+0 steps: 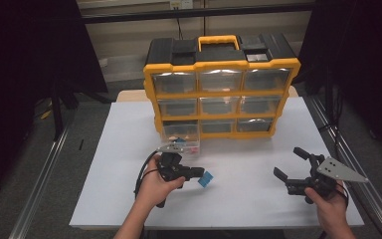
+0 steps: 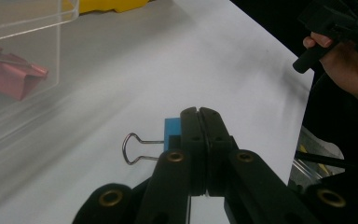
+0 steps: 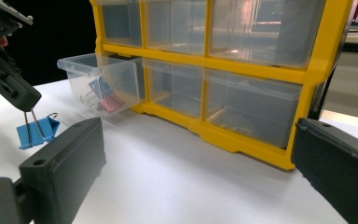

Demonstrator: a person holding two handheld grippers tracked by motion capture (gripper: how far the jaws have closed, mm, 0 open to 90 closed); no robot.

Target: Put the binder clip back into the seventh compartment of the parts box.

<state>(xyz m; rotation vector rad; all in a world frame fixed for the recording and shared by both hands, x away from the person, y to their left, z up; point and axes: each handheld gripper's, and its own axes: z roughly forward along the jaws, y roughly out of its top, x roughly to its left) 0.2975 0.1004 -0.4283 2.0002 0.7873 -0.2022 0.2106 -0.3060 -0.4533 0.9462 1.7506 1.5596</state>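
Note:
My left gripper (image 1: 200, 174) is shut on the wire handles of a blue binder clip (image 1: 206, 179), left of the table's middle. In the left gripper view the jaws are pressed together at the left gripper (image 2: 199, 113), with the blue binder clip (image 2: 171, 128) and a wire loop beside them. The right gripper view shows the blue binder clip (image 3: 37, 133) hanging under the left gripper (image 3: 22, 100), close to the tabletop. My right gripper (image 1: 288, 162) is open and empty at the right, also seen as the right gripper (image 3: 191, 135). A clear drawer (image 1: 181, 143) stands pulled out.
A yellow and black drawer cabinet (image 1: 221, 89) stands at the back of the white table (image 1: 238, 199). Its bottom-left drawer (image 3: 100, 81) holds a blue and a red clip (image 2: 9, 77). The other drawers are pushed in. Dark stands flank the table.

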